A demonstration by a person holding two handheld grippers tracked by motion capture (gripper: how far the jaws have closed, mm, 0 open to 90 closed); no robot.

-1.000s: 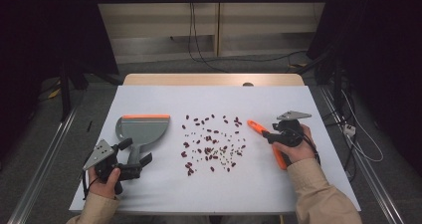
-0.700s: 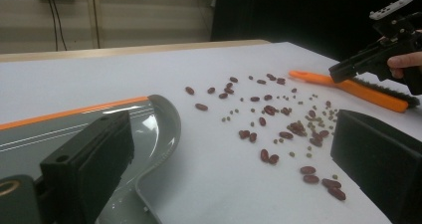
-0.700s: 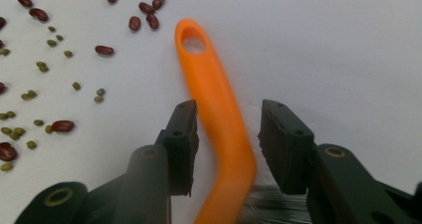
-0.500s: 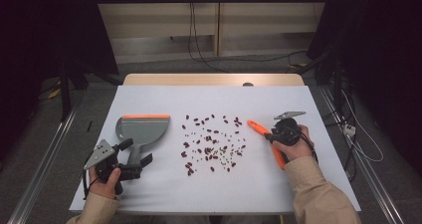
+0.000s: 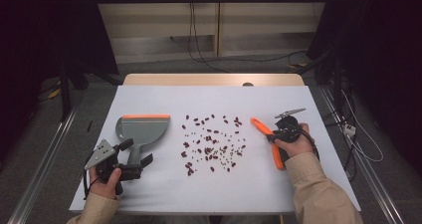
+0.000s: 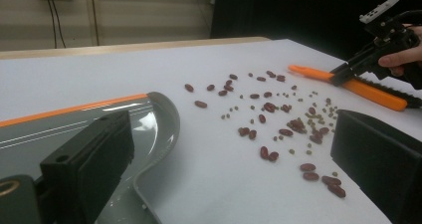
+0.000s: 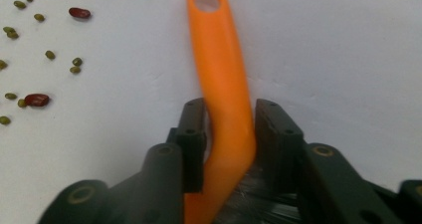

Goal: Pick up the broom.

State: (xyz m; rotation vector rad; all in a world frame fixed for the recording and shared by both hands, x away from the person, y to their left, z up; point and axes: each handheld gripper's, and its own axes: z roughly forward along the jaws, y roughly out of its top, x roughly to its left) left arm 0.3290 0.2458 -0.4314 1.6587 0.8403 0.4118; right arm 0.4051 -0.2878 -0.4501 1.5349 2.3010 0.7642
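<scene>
Nearest the camera, both sleeves are cut off by the bottom edge of the high view. Left of the scattered beans, the left claw hovers over the handle of the one grey dustpan; its jaws stand wide apart in the left gripper view, gripping nothing, and the handle beneath is mostly hidden by them. Right of the beans, the right claw has just been closing, and now it clamps on the handle of the one orange brush. In the right gripper view the pads press both sides of the handle, and the bristle end is hidden behind the claw. The brush lies just beside the beans on the white worktop. The beans, dark red ones with smaller greenish ones, are too many and too small to count.
</scene>
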